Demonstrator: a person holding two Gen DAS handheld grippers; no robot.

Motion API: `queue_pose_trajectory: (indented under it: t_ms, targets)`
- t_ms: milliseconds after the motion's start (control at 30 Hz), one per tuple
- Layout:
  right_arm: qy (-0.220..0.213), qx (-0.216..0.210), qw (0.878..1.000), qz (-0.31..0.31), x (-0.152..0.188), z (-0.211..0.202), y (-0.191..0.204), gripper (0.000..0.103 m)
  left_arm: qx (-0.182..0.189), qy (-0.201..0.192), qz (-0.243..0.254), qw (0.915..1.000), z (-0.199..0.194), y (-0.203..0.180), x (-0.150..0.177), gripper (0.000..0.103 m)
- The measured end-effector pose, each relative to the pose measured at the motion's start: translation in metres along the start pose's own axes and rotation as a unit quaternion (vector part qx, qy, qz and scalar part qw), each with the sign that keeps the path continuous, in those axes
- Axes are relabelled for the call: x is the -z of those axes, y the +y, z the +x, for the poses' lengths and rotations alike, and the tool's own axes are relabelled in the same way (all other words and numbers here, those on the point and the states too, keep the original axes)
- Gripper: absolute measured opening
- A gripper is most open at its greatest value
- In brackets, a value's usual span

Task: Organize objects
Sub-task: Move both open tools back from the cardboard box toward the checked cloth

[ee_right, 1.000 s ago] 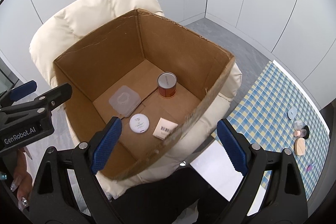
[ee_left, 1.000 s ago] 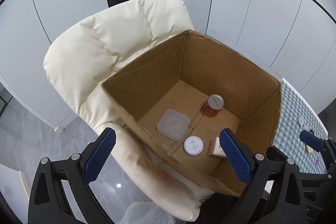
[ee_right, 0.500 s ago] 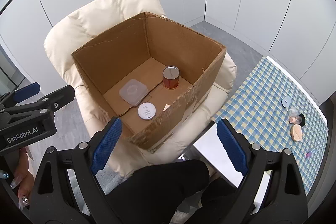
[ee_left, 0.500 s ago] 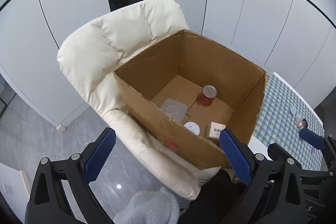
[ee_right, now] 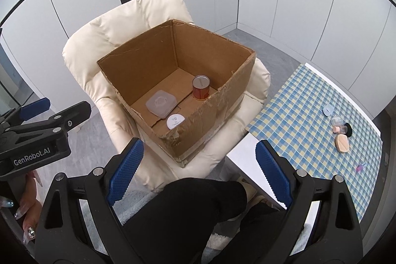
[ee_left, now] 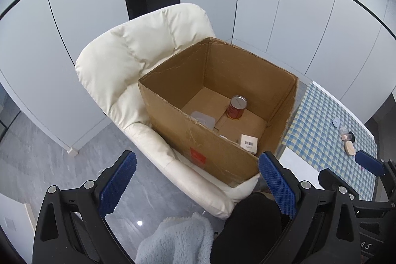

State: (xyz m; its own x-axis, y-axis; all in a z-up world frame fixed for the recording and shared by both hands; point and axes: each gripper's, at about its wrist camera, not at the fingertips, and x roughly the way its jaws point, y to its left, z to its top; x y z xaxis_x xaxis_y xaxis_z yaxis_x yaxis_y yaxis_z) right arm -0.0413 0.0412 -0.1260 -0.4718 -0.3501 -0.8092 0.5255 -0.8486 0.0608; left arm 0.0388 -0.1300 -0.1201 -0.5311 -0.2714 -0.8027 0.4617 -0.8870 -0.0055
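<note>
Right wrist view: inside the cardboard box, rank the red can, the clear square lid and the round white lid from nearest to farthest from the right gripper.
From the right gripper:
1. Round white lid, by the box's near wall.
2. Clear square lid, just behind it, to the left.
3. Red can, farthest back, to the right.

Brown box (ee_right: 215,120); cream chair (ee_right: 123,24); red can (ee_right: 201,88); blue-yellow check cloth (ee_right: 309,95).

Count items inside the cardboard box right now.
4. Red can standing near the far right wall, clear lidded container left of it, white round disc by the near wall, barcoded small carton, seen only from the left wrist.
</note>
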Motion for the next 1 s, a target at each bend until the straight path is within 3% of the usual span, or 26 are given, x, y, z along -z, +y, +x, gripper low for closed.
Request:
queue_pose_trajectory:
  t_ms: [433,1000]
  targets:
    - [0.005,0.019,0.999,0.027,0.033,-0.029,0.000,0.094,0.012,0.016,-0.002,0.9998,-0.019,0.003,0.036,0.099]
    - [0.014,0.039,0.997,0.059,0.055,-0.032,-0.023,0.094,0.017,0.030,0.017,0.9992,-0.009,-0.017,0.040,0.099]
